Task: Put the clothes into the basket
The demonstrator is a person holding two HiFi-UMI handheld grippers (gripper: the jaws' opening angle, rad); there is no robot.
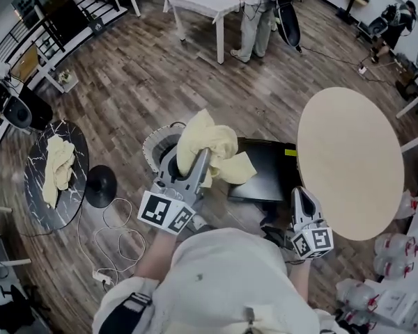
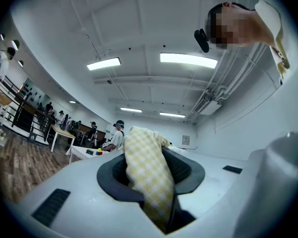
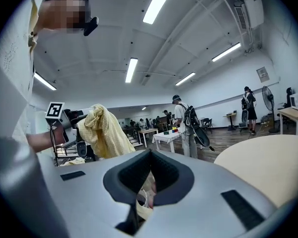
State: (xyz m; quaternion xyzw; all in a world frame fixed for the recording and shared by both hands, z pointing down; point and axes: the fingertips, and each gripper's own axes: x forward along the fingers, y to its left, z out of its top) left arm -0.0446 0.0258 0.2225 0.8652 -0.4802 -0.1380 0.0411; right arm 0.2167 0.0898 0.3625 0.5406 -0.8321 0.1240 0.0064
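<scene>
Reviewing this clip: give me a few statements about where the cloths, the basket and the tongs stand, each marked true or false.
1. The left tongs grip a yellow checked cloth. True.
2. That cloth already lies in the white basket. False: it hangs from the tongs, over the basket's rim in the head view.
3. A second yellow cloth lies on the dark marbled round table. True.
4. The right tongs hold a cloth too. False: they are shut with nothing between them.
5. The pale round table carries a cloth. False: none shows on it.
</scene>
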